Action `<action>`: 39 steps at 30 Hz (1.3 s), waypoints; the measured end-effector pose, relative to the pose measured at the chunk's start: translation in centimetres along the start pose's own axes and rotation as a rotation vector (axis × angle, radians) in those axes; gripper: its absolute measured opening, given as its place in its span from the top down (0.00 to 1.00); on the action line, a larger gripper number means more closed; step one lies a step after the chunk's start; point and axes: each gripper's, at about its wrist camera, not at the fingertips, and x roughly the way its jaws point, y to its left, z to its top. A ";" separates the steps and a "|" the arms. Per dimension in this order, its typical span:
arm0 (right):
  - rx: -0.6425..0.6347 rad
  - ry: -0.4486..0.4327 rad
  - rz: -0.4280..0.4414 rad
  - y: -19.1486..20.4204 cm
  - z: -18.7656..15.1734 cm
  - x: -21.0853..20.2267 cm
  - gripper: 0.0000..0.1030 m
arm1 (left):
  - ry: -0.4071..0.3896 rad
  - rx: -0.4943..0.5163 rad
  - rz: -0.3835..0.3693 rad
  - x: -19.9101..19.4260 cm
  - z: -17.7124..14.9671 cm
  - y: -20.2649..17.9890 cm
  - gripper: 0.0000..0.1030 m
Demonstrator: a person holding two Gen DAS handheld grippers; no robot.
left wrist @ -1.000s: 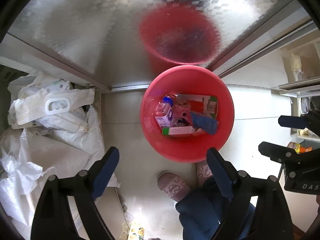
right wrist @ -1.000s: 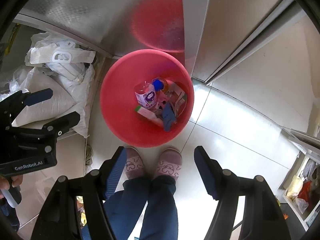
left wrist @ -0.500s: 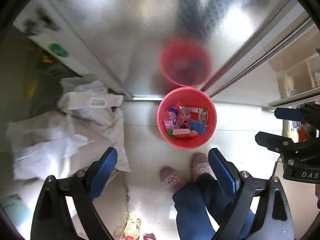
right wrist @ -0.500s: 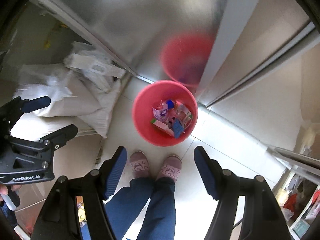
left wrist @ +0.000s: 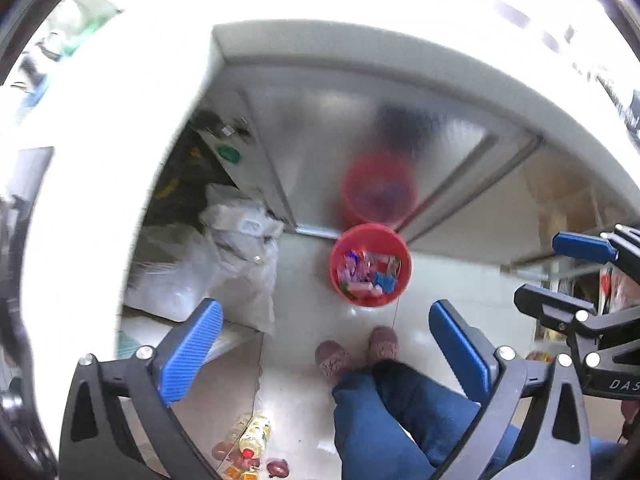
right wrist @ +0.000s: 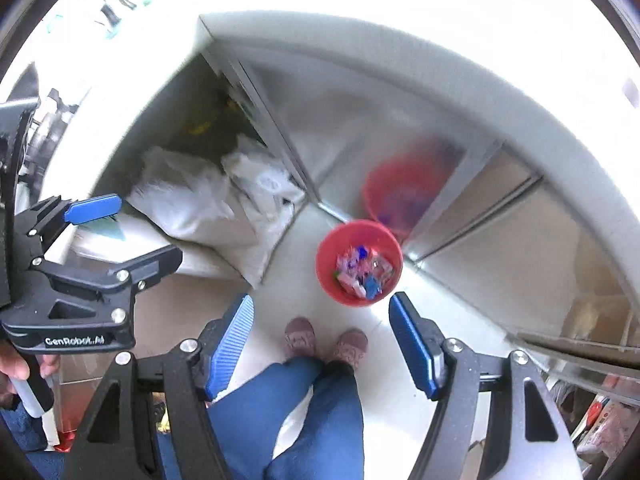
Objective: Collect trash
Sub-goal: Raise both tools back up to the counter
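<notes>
A red bucket (left wrist: 370, 266) (right wrist: 359, 263) stands on the pale floor far below, against a steel cabinet door. Several pieces of colourful trash (left wrist: 368, 274) (right wrist: 364, 272), wrappers and small cartons, lie inside it. My left gripper (left wrist: 324, 344) points almost straight down from high above; its jaws are opening wide and nothing is between the blue pads. My right gripper (right wrist: 320, 336) hangs beside it, open and empty too. Each gripper shows at the edge of the other's view, the right gripper (left wrist: 560, 272) and the left gripper (right wrist: 128, 232).
A person's blue trouser legs (left wrist: 400, 404) and pink slippers (right wrist: 300, 338) stand just short of the bucket. White sacks (left wrist: 236, 248) (right wrist: 216, 200) are piled at the left. Bottles (left wrist: 252, 440) lie on the floor. A bright white counter edge (left wrist: 360, 40) runs above.
Both grippers have risen far above the bucket, which now looks much smaller. The white counter has come into view at the top. The left jaws have spread a little wider.
</notes>
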 end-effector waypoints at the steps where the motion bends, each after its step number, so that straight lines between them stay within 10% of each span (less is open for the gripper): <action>1: -0.006 -0.016 0.000 0.2 0.2 -0.9 0.33 | -0.017 -0.013 -0.001 -1.1 0.2 0.2 0.00; 23: -0.086 -0.332 -0.052 -0.5 5.7 -11.5 0.19 | -0.252 -0.015 0.067 -13.5 6.0 2.5 0.00; 39: 0.019 -0.314 -0.090 -2.8 17.2 -10.5 0.19 | -0.228 0.107 0.033 -9.7 22.0 6.6 0.00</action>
